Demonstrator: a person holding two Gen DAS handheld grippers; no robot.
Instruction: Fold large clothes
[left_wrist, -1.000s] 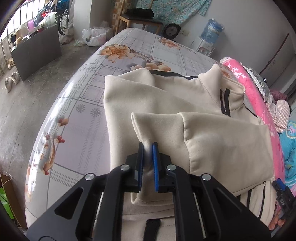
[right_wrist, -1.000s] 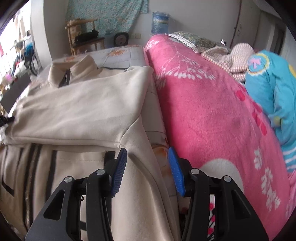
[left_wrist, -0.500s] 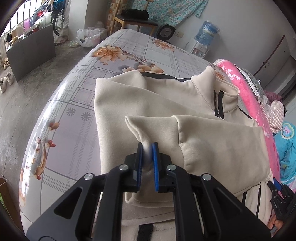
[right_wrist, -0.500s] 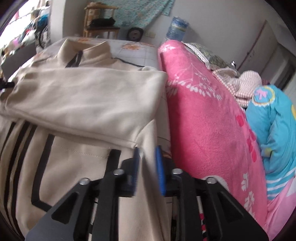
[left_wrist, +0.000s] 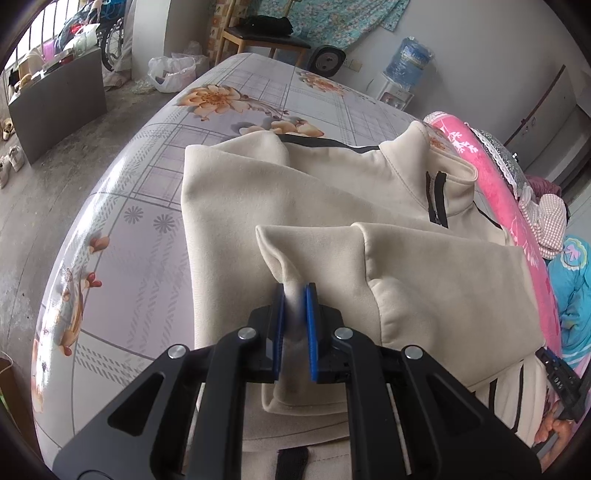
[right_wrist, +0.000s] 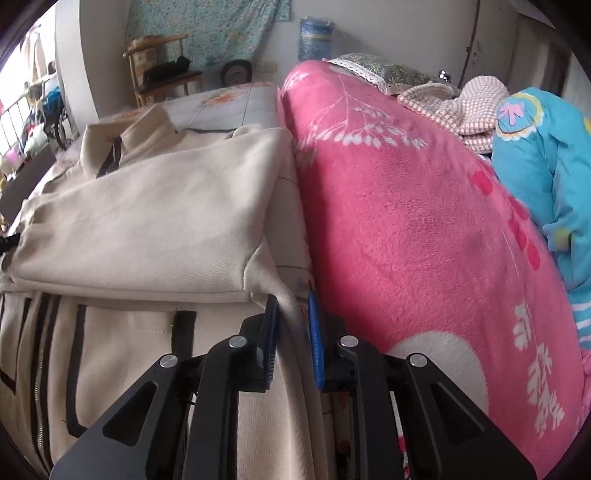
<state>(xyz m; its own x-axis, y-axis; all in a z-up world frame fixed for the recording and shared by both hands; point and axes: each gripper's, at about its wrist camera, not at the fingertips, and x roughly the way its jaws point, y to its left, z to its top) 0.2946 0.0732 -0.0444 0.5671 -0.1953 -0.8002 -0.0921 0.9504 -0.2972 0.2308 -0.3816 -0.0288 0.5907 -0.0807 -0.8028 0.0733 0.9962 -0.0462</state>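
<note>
A cream zip jacket (left_wrist: 332, 192) with black trim lies on the bed, its collar at the far side and a sleeve folded across its chest. My left gripper (left_wrist: 294, 291) is shut on the sleeve's cuff (left_wrist: 295, 258) and holds it above the jacket's left side. In the right wrist view the same jacket (right_wrist: 147, 229) fills the left half. My right gripper (right_wrist: 291, 306) is shut on the jacket's right side edge (right_wrist: 286, 299), just below the folded sleeve's shoulder end. The right gripper (left_wrist: 561, 376) also shows at the lower right of the left wrist view.
The bed sheet (left_wrist: 229, 110) is grey with orange flowers. A pink blanket (right_wrist: 406, 221) is heaped right against the jacket's right edge, with a blue garment (right_wrist: 535, 166) beyond. A chair (left_wrist: 266, 33), water bottle (left_wrist: 408, 61) and floor clutter lie past the bed.
My right gripper was open astride the jacket's right edge and has shut on it. My left gripper has kept its hold on the cuff and shifted slightly.
</note>
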